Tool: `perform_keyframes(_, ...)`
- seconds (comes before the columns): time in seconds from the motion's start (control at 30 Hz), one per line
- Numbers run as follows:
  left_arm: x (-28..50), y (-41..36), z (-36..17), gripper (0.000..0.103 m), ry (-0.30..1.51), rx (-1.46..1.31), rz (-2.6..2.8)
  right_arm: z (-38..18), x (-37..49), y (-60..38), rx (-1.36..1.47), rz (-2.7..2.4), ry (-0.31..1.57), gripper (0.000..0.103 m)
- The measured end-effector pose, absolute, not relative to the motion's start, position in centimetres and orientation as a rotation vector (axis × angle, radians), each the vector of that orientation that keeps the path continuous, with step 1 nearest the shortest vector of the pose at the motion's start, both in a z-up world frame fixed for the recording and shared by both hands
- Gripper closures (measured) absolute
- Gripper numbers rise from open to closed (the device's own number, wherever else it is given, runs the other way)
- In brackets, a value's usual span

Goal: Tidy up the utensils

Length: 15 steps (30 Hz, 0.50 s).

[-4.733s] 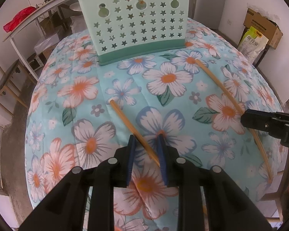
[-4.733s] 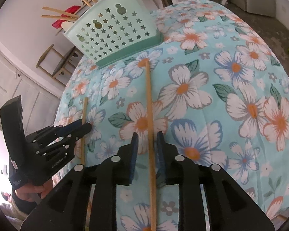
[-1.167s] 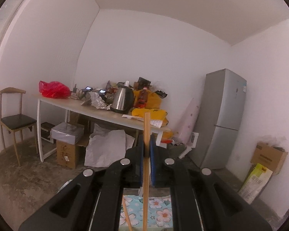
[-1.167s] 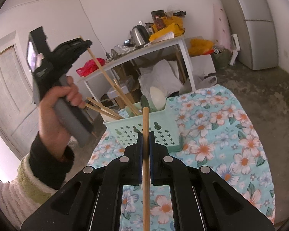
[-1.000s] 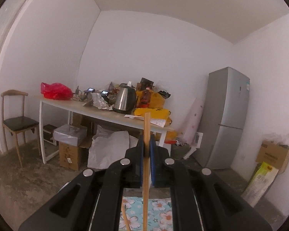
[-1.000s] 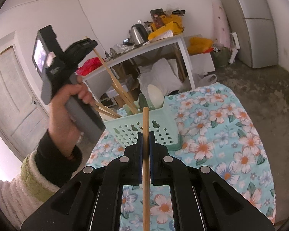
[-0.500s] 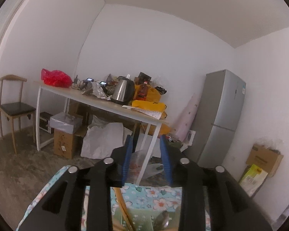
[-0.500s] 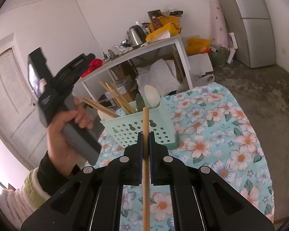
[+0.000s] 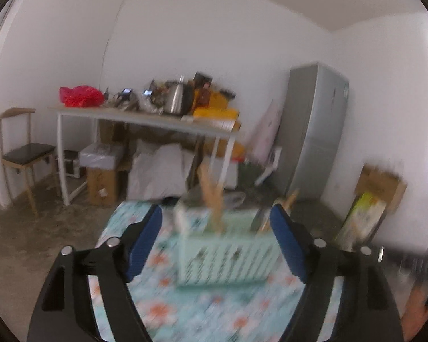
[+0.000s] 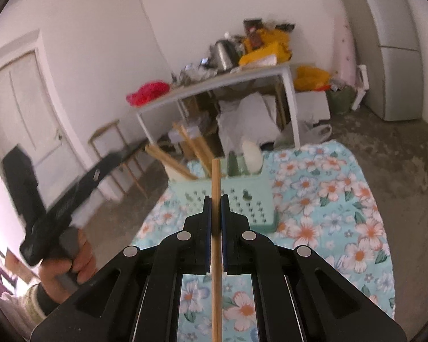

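Note:
A mint green utensil basket (image 9: 228, 256) with star holes stands on the floral tablecloth (image 10: 328, 199); it also shows in the right wrist view (image 10: 242, 196). Wooden chopsticks (image 9: 211, 199) stick up from it, with spoons (image 10: 251, 156) beside them. My left gripper (image 9: 216, 239) is open and empty, in front of the basket. In the right wrist view it (image 10: 111, 161) is blurred and off to the left of the basket. My right gripper (image 10: 216, 208) is shut on an upright wooden chopstick (image 10: 215, 188), held above the table before the basket.
Behind the table stand a cluttered white bench (image 9: 145, 116) with a kettle (image 10: 224, 50), boxes beneath it, a wooden chair (image 9: 22, 154) at left and a grey fridge (image 9: 314, 131) at right. A white door (image 10: 22, 108) is at far left.
My left gripper let its chopstick go into the basket, opened wide and drew back and down to the left. My right gripper still holds its chopstick upright.

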<state>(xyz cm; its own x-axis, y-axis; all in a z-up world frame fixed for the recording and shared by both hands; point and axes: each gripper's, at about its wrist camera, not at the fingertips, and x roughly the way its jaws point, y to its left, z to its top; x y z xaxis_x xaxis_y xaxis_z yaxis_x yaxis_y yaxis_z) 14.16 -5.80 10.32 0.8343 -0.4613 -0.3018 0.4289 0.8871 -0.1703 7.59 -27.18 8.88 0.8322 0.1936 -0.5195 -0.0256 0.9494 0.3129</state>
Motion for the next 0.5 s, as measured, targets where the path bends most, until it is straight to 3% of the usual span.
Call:
perform_keyframes(0.2, 11.4, -3.3, 3.7, 0.024, 0.507, -0.022, -0.422, 11.8, 9.1, -26.6, 0.289, 0.145, 0.519, 0.099)
perform_keyframes(0.5, 10.1, -0.6, 1.1, 0.024, 0.557, -0.032, -0.374, 16.9, 13.6, -24.6, 0.299, 0.094, 0.154, 0.099)
